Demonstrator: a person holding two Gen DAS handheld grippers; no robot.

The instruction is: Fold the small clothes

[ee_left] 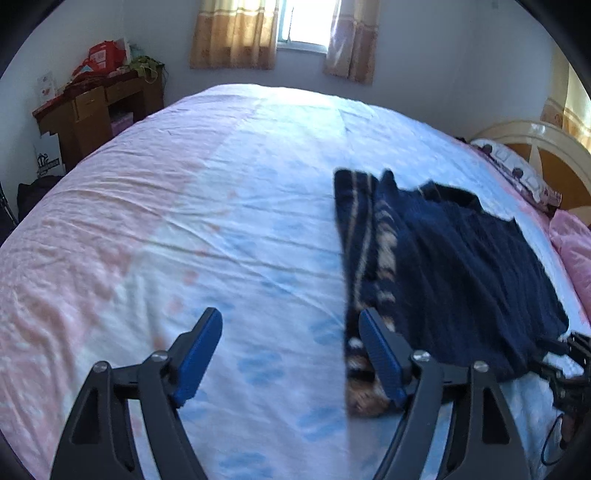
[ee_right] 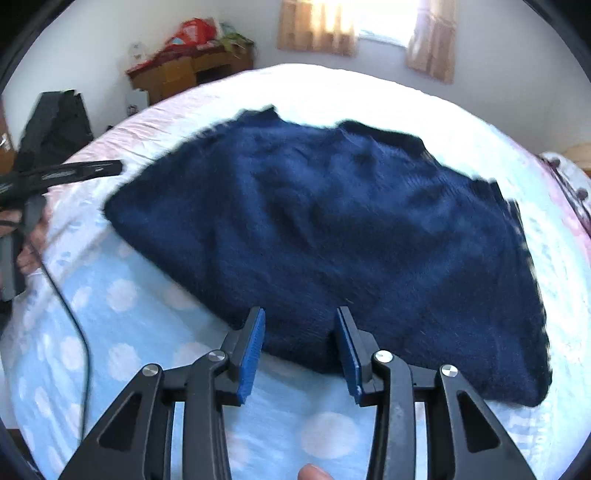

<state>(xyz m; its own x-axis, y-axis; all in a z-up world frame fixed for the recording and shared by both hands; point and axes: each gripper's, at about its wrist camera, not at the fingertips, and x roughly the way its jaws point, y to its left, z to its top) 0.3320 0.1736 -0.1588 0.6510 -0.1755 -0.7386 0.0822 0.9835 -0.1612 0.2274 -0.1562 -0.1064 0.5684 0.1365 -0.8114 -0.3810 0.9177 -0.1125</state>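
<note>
A dark navy knitted sweater (ee_right: 332, 229) lies spread on the bed. In the left wrist view its folded-over left edge (ee_left: 373, 258) shows tan stripes and pattern. My left gripper (ee_left: 290, 312) stands wide open above bare sheet just left of that edge, with nothing between its blue pads; its right finger (ee_left: 380, 354) overlaps the sweater's near corner. My right gripper (ee_right: 301, 312) is at the sweater's near hem, and the ribbed hem fills the gap from pad to pad. In the left wrist view, it shows at the far right edge (ee_left: 569, 365).
The bed's sheet (ee_left: 184, 221) is pink at the left and pale blue with dots nearer me. A wooden desk (ee_left: 99, 110) with clutter stands at the back left, a curtained window (ee_left: 306, 26) behind. Pillows (ee_left: 517, 173) and headboard (ee_left: 546, 147) lie right. A black cable (ee_right: 74, 314) hangs left.
</note>
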